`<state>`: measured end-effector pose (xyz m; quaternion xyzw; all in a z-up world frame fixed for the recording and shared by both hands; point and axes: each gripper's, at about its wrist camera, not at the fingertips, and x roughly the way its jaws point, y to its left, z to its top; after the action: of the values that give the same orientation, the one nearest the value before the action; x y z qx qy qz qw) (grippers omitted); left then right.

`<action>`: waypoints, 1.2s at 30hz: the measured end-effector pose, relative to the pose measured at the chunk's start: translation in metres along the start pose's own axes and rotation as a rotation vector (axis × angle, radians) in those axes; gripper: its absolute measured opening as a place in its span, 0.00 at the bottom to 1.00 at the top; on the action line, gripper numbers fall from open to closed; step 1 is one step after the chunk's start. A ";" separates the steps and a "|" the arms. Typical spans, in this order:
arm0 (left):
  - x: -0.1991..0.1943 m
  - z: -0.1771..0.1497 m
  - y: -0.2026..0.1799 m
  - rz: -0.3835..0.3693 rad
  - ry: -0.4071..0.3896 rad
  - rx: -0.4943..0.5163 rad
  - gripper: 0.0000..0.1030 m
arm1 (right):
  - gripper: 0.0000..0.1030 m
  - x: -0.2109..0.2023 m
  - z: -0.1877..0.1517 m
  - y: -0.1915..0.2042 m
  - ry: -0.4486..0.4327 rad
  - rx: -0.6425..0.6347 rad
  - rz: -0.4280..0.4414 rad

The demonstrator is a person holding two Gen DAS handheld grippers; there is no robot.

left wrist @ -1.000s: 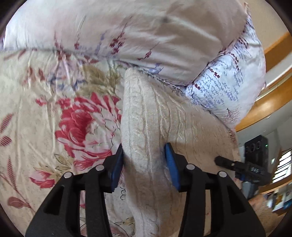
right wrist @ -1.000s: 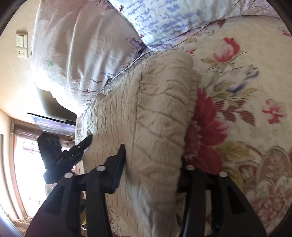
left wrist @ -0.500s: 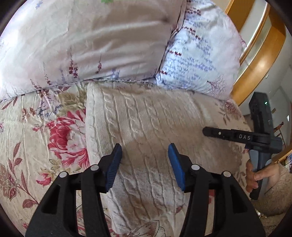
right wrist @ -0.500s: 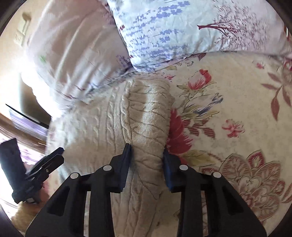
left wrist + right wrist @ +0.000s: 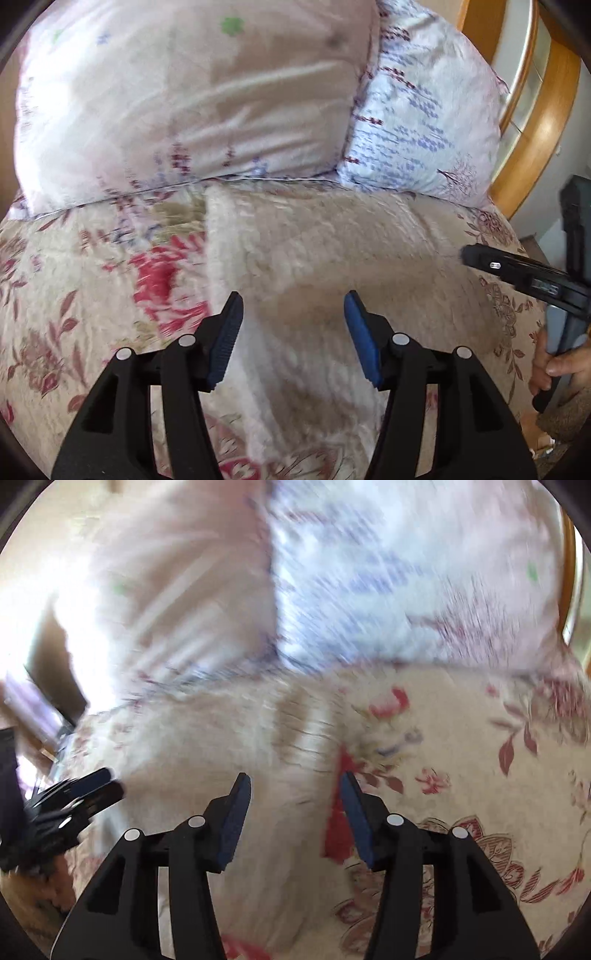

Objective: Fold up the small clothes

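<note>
Both the left gripper (image 5: 293, 332) and right gripper (image 5: 295, 812) hang over the flat-lying sweater (image 5: 332, 251) on the quilt (image 5: 74, 295), jaws opening, gripping nothing

Pillows (image 5: 192, 110) behind sweater (image 5: 314, 251) (bedspread (image 5: 55, 295) open)

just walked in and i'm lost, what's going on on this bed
A person is folding a cream cable-knit sweater on a floral bedspread, with a claw in each hand. The sweater lies flat below two pillows. The left claw and the right claw hover above it, jaws opening with nothing pinched between them. The right-hand view is blurred, so finer detail there can't be told.
</note>
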<state>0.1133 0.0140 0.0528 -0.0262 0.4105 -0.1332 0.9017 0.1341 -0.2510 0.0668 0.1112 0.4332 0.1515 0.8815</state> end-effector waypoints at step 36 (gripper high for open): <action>-0.029 -0.084 -0.007 0.245 0.065 -0.030 0.98 | 0.96 -0.030 -0.102 0.028 0.049 -0.047 -0.283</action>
<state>0.0309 0.0204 0.0194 0.0152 0.4416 -0.0170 0.8969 0.0306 -0.2293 0.0370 0.0246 0.4621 0.0387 0.8857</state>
